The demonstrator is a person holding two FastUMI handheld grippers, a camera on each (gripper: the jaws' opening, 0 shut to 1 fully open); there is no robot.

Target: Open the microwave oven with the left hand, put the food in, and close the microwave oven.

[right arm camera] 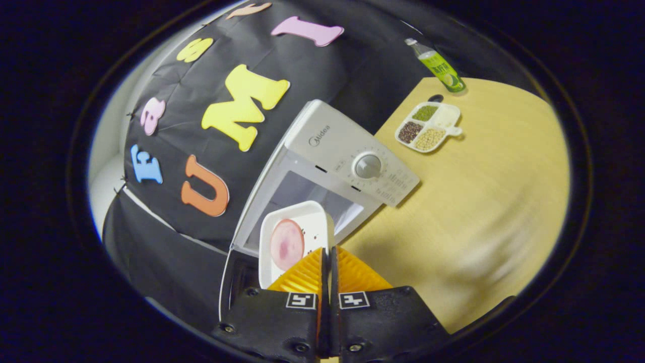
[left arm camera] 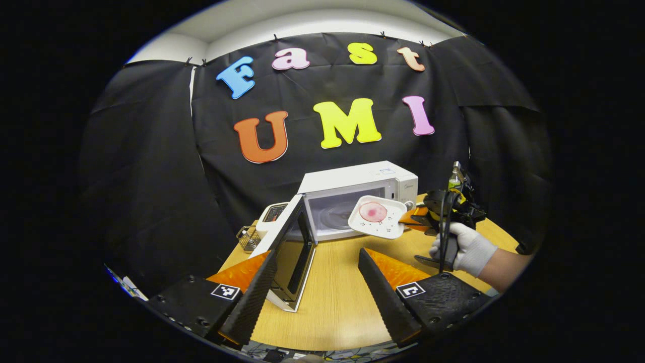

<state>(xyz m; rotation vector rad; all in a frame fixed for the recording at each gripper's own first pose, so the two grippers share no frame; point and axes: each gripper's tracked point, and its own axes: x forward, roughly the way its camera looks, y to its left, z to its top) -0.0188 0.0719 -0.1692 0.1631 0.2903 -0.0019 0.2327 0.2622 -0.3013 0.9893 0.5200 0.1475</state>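
Observation:
The white microwave (left arm camera: 360, 184) stands at the back of the wooden table with its door (left arm camera: 289, 252) swung open to the left. A white square plate (left arm camera: 379, 217) carrying a pink round slice of food (left arm camera: 373, 212) hangs tilted in front of the open cavity. My right gripper (left arm camera: 421, 218), held by a gloved hand (left arm camera: 466, 247), is shut on the plate's edge. In the right gripper view the plate (right arm camera: 295, 239) and food (right arm camera: 287, 244) sit just ahead of my right gripper (right arm camera: 326, 257), before the microwave (right arm camera: 347, 156). My left gripper (left arm camera: 315, 269) is open beside the door, holding nothing.
A toaster (left arm camera: 274, 214) and a small wire basket (left arm camera: 248, 238) stand left of the microwave. A divided tray of beans (right arm camera: 428, 127) and a green bottle (right arm camera: 437, 65) rest on the wooden table (right arm camera: 478, 191) to the microwave's right.

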